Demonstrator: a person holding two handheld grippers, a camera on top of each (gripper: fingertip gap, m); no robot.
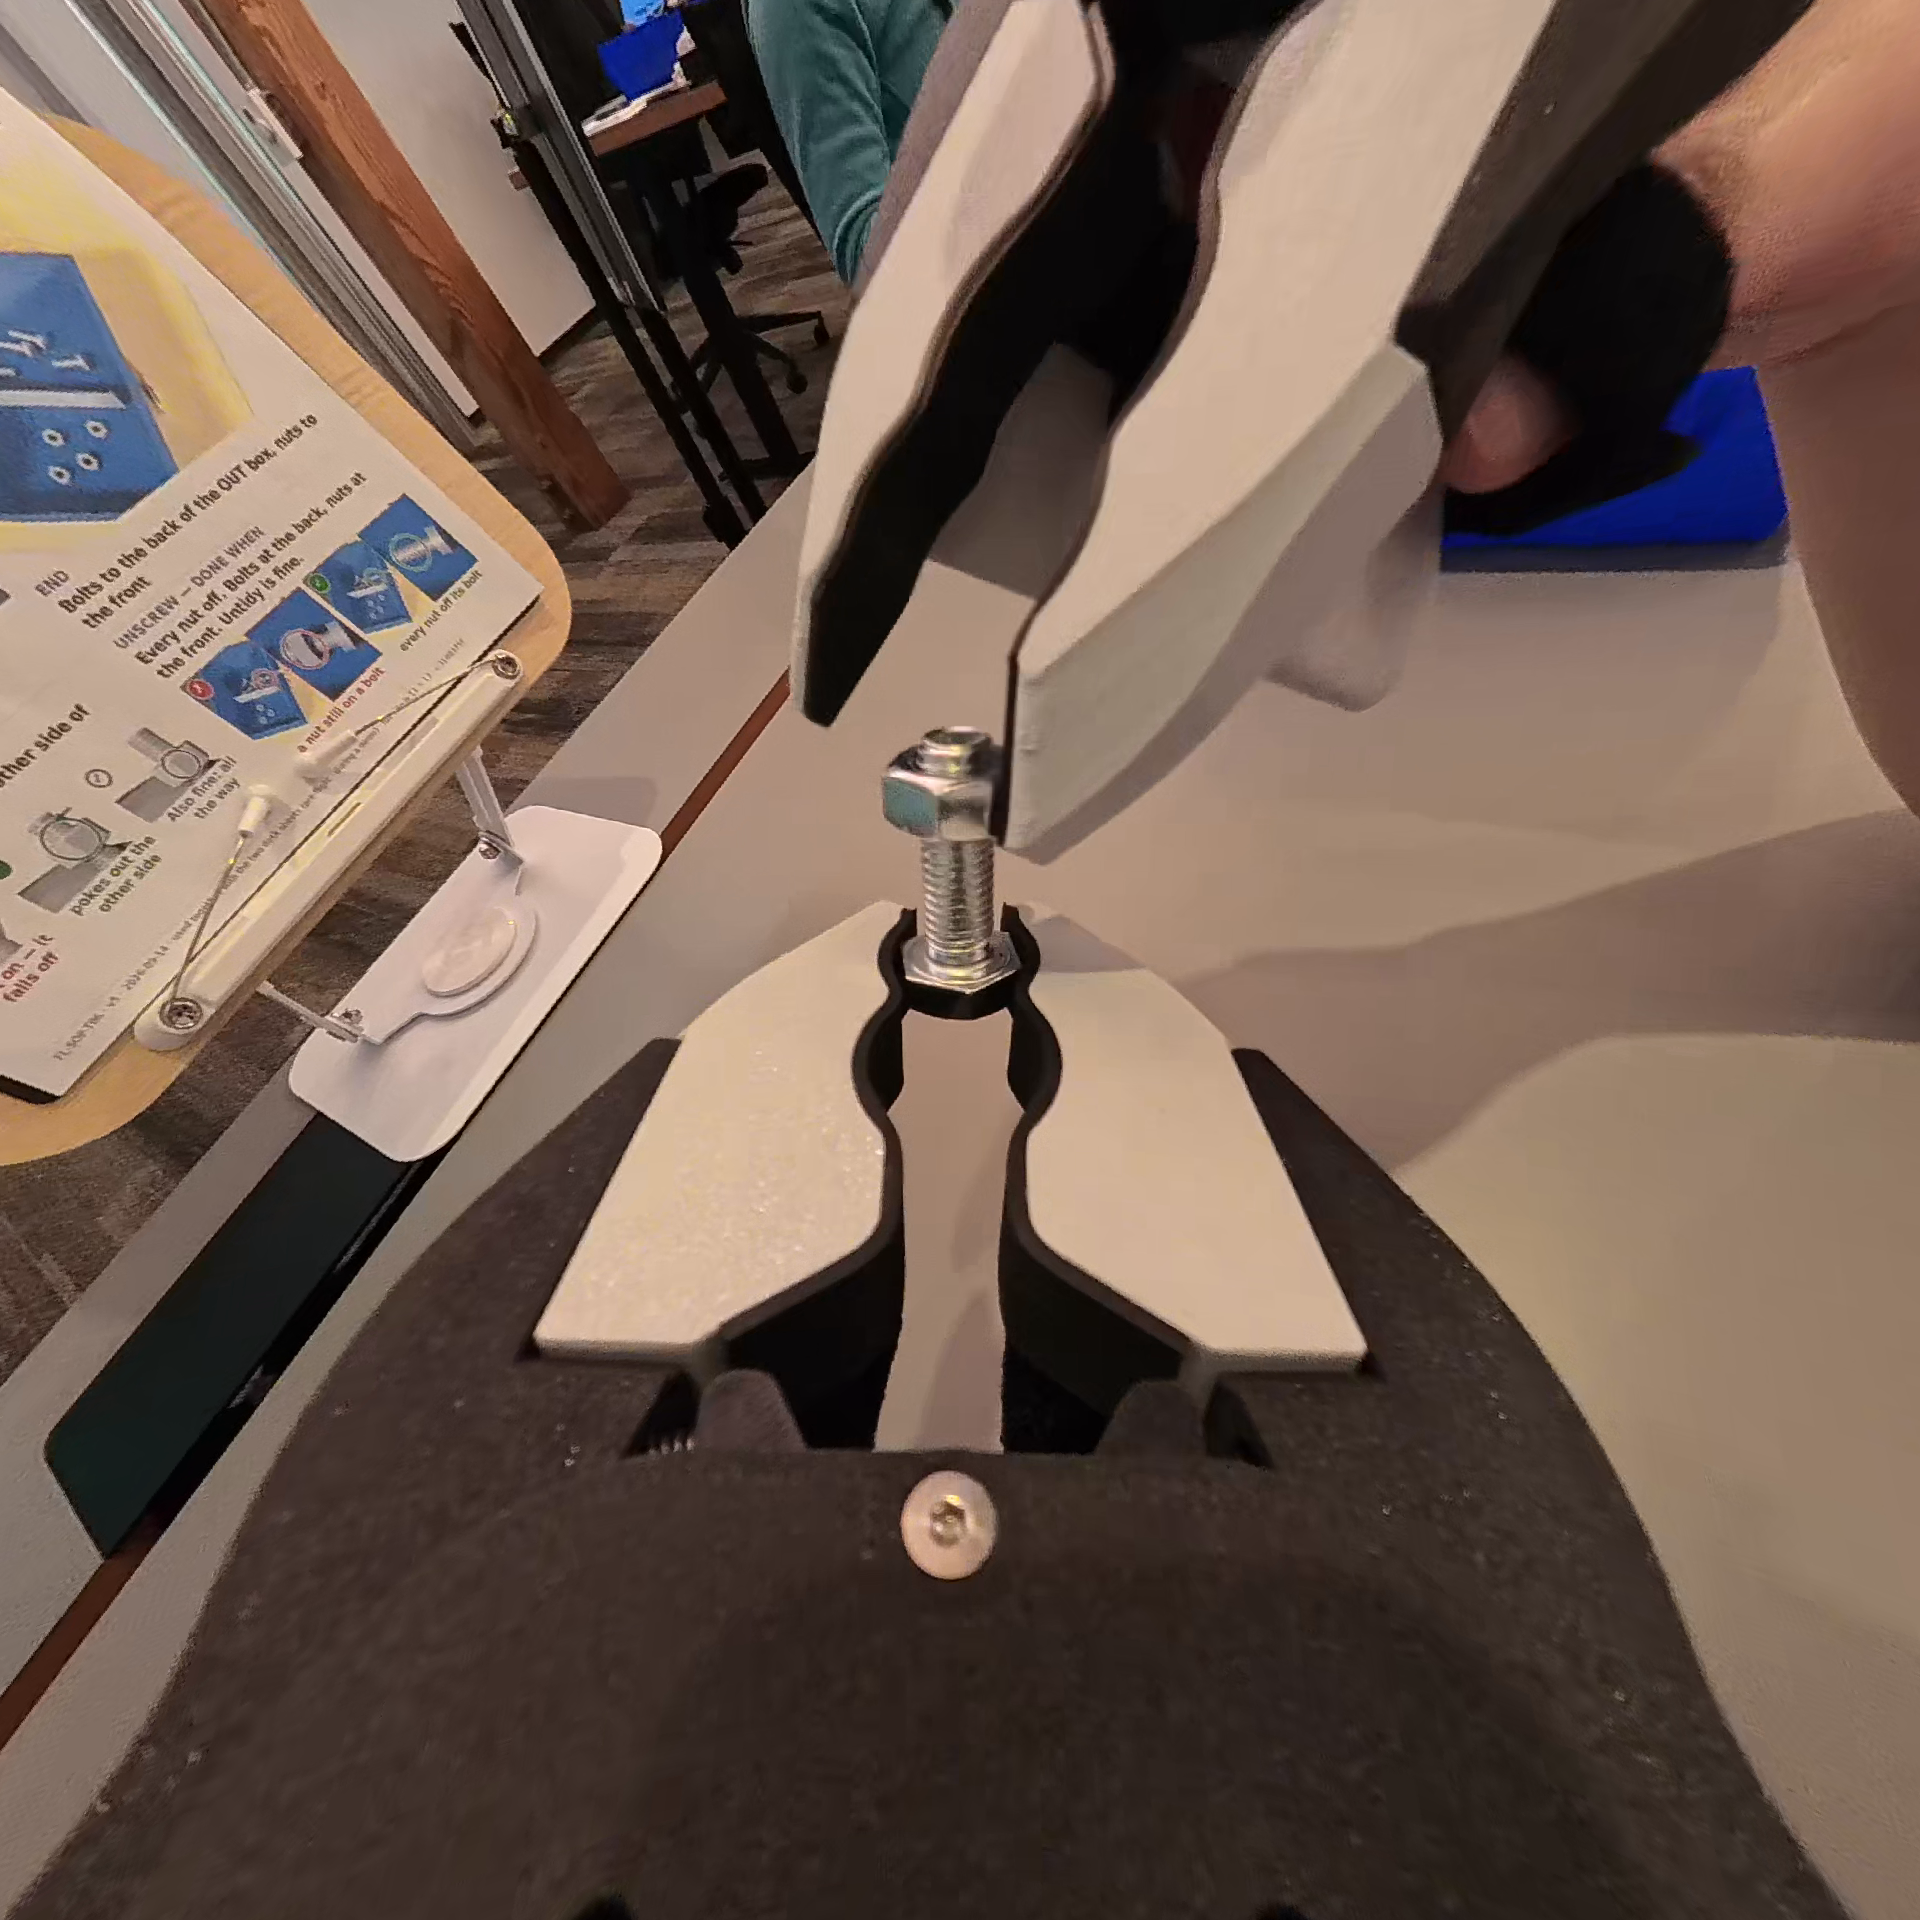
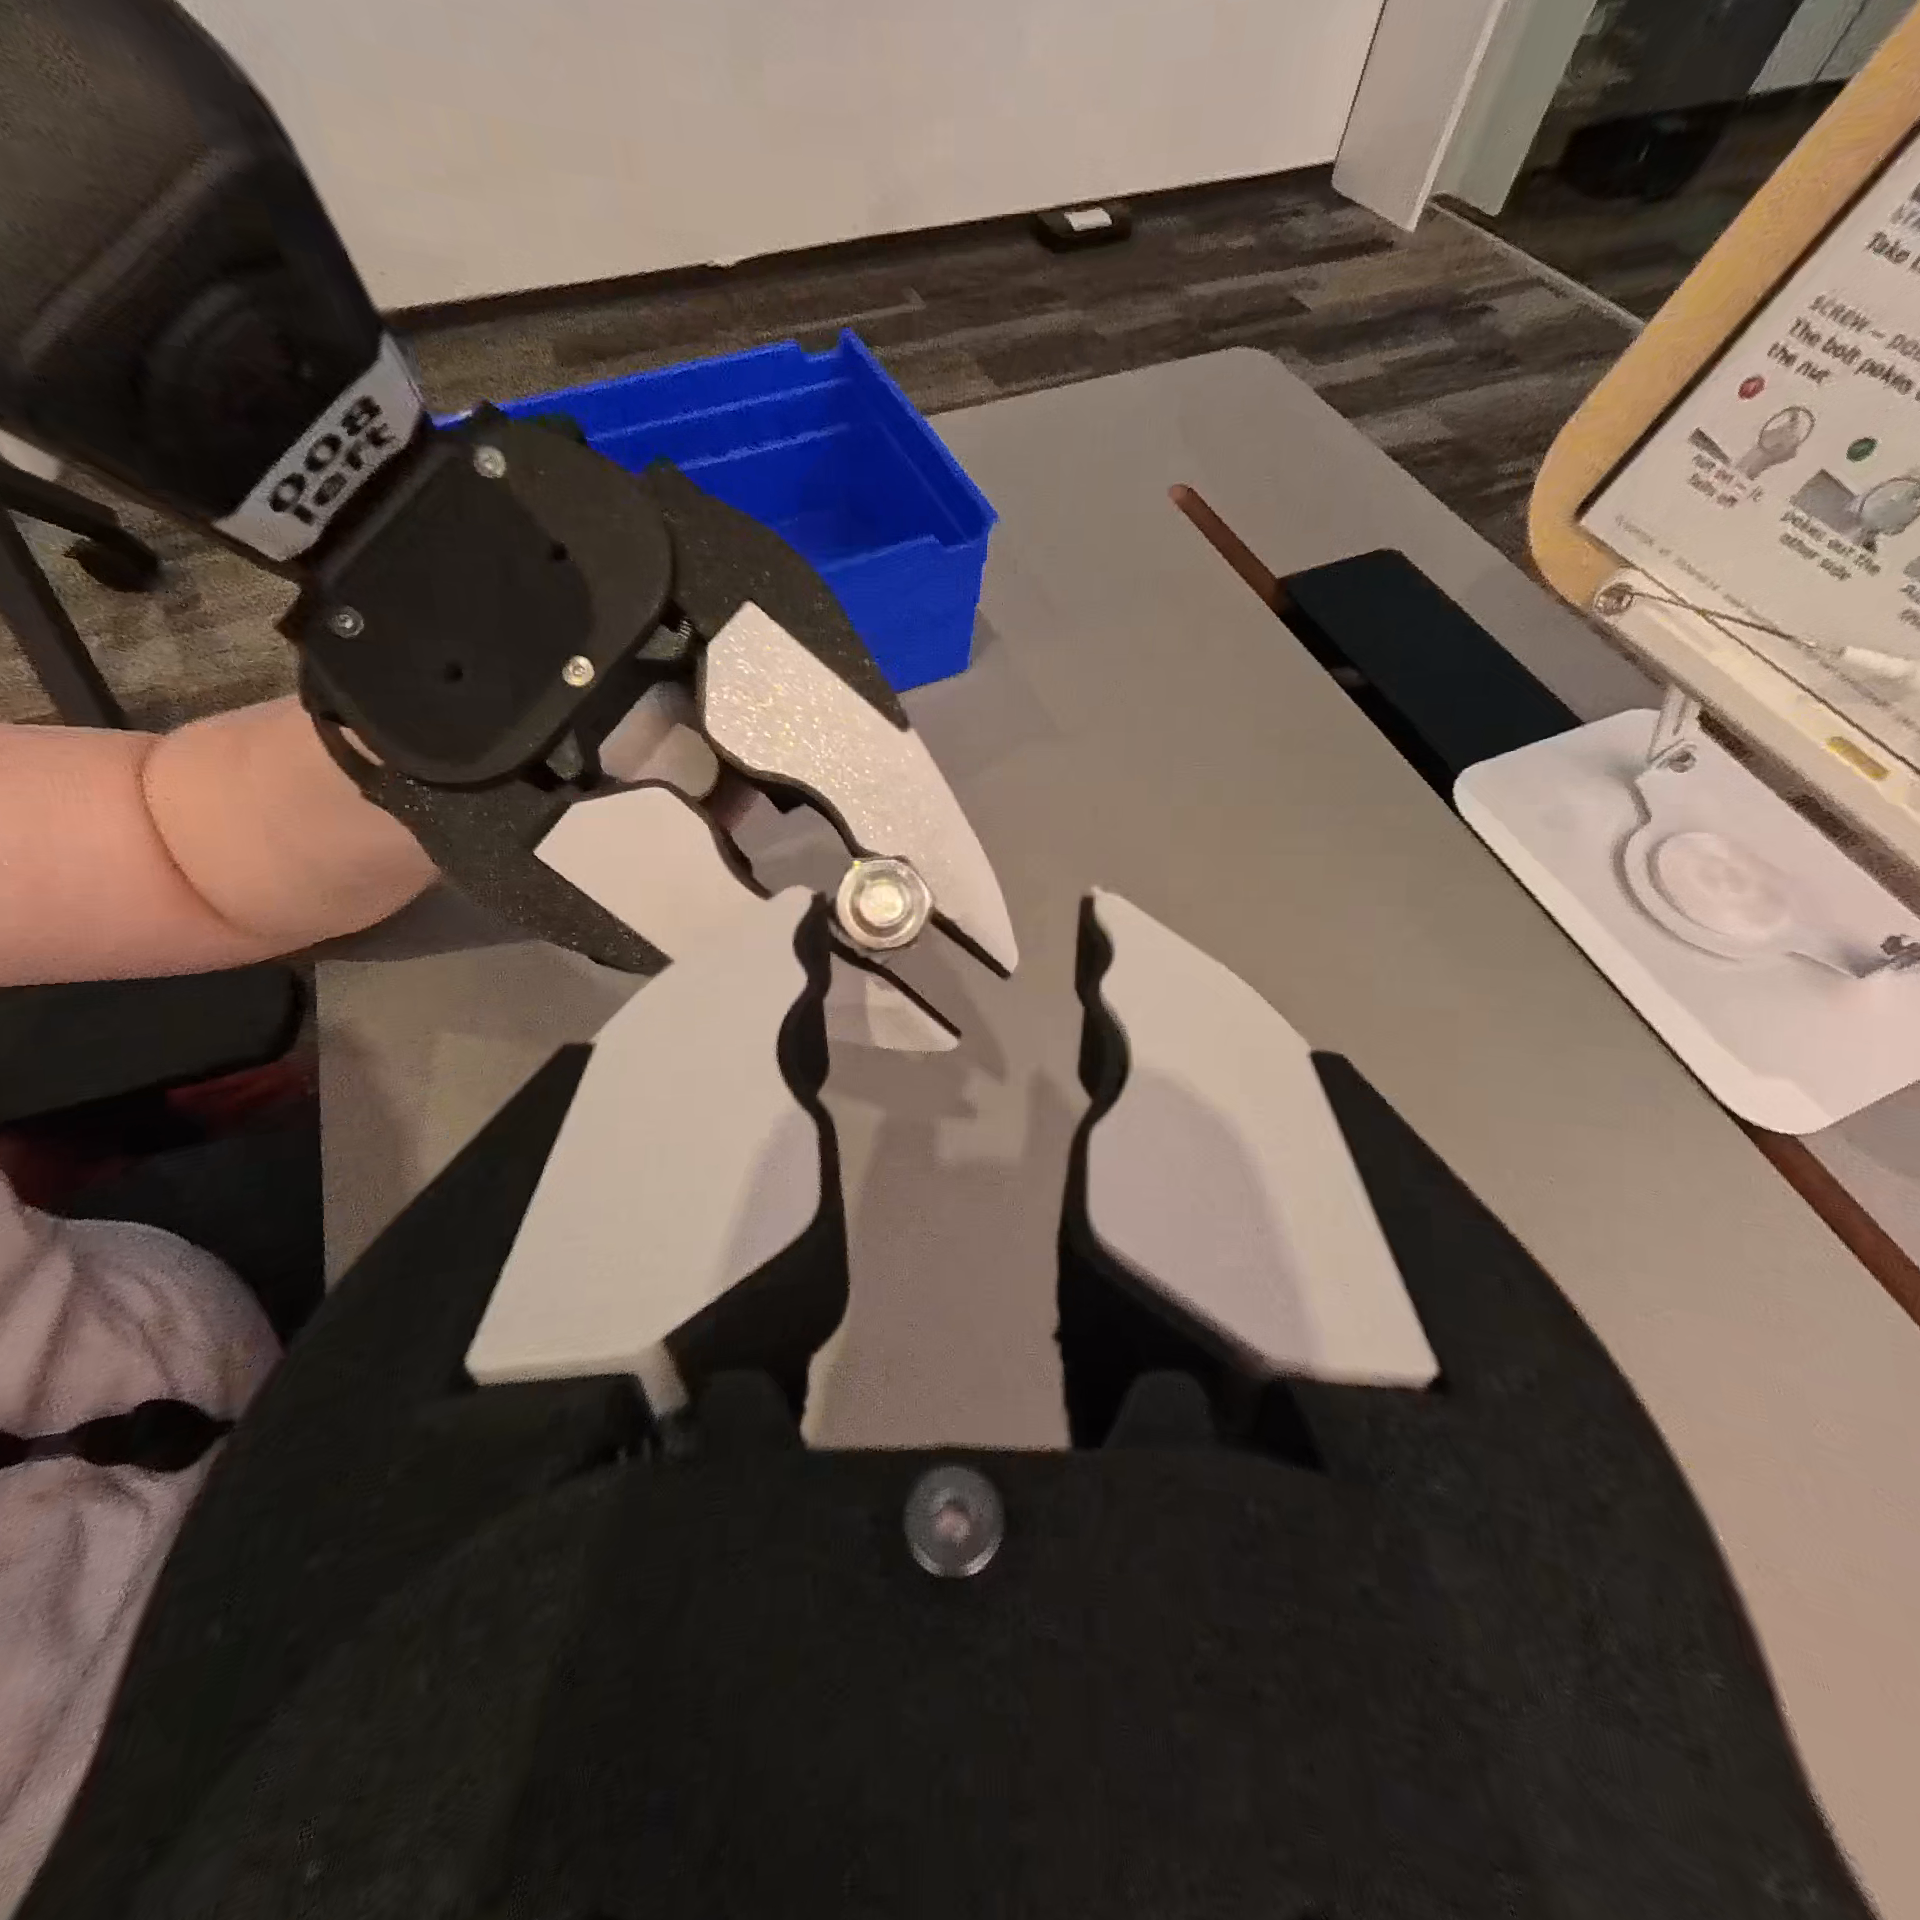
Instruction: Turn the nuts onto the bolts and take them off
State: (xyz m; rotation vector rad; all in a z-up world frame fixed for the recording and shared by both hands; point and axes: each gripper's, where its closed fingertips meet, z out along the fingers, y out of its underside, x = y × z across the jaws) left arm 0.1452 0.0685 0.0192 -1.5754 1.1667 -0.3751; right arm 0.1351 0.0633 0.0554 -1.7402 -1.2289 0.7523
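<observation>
My left gripper (image 1: 956,935) is shut on the hex head of a silver bolt (image 1: 958,904) and holds it above the table with the threaded shaft pointing away from the fingers. A silver nut (image 1: 933,798) sits near the free end of the shaft. My right gripper (image 1: 914,764) comes in over the bolt's free end, open, with one finger touching the nut's side and the other clear of it. In the right wrist view my right gripper (image 2: 951,914) is open around the bolt end and nut (image 2: 883,902). The left gripper (image 2: 977,997) reaches in from the left.
A blue bin (image 2: 831,488) stands at the far end of the grey table (image 2: 1299,727) and also shows in the left wrist view (image 1: 1714,468). An instruction board on a white stand (image 1: 478,987) stands at the table's edge and shows at the right of the right wrist view (image 2: 1662,914). Tip to tip, the grippers are about 4 cm apart.
</observation>
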